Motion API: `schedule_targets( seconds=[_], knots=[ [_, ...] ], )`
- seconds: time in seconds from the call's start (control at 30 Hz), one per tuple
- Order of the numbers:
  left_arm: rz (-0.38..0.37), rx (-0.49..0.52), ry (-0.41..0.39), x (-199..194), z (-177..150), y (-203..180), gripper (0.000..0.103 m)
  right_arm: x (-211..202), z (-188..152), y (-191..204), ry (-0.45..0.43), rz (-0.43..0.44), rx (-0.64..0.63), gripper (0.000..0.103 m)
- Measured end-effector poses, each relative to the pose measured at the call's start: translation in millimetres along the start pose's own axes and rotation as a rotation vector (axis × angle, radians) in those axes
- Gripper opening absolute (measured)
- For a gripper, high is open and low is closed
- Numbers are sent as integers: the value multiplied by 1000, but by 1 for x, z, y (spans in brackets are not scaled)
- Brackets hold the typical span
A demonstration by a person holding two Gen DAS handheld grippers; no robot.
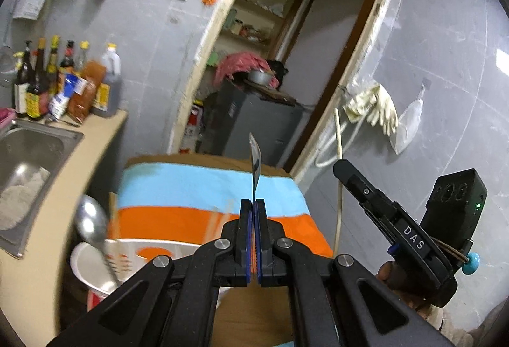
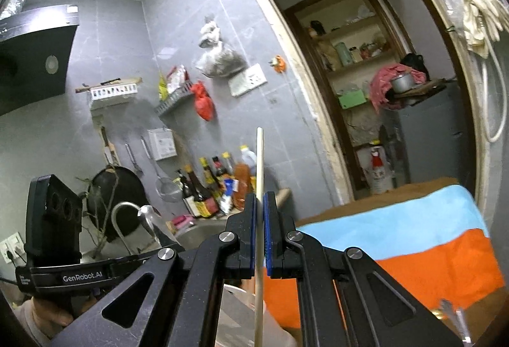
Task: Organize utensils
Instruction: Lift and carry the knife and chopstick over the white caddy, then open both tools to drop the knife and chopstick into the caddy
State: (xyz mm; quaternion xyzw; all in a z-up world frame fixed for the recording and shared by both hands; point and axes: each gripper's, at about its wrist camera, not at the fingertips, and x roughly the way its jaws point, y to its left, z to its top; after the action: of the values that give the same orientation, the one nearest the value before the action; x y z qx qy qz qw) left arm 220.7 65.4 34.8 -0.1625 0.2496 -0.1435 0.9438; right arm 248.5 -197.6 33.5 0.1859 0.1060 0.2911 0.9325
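- Above the striped table, you are holding two grippers, one utensil in each.
- Left gripper (image 1: 253,204): its jaws are clamping shut on one thin metal utensil (image 1: 255,161), seen edge-on; it is sticking up past the fingertips, shiny and flat. Which utensil it is, you cannot tell from this angle.
- Right gripper (image 2: 260,204): its jaws are closing on one pale wooden chopstick (image 2: 260,188), which is running straight through the pads, its tip above and its shaft below. In the left wrist view the same gripper (image 1: 342,167) is showing at the right with the chopstick (image 1: 339,137) poking out.
- One metal spoon (image 1: 92,219) is standing bowl-up in a white container (image 1: 95,264), just left of the left gripper.
- Surface: one cloth (image 1: 197,188) in blue and orange bands is covering the table over a brown layer.
- Room: grey tiled walls; one steel sink (image 1: 28,156) is sitting in a beige counter at the left; a cluster of sauce bottles (image 1: 54,79) is crowding the counter's far end, too overlapped to count.
- One doorway is opening onto shelves and a dark cabinet; pale gloves (image 1: 378,107) are hanging on the wall right of it.
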Motion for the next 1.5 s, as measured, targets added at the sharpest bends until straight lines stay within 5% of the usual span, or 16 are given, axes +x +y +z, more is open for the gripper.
schedule_targets(
  seconds=[0.43, 0.6, 1.03, 1.5],
  knots=[
    [161, -70, -117, -61, 24, 65, 2, 63, -22, 38, -46, 143, 31, 4],
    [225, -93, -89, -57, 13, 81, 2, 75, -39, 43, -91, 177, 4, 5],
    [319, -63, 21, -16, -22, 96, 2, 86, -72, 34, -94, 91, -88, 4],
    [309, -92, 91, -2, -36, 102, 2, 84, -80, 27, -55, 64, -96, 5]
  ],
)
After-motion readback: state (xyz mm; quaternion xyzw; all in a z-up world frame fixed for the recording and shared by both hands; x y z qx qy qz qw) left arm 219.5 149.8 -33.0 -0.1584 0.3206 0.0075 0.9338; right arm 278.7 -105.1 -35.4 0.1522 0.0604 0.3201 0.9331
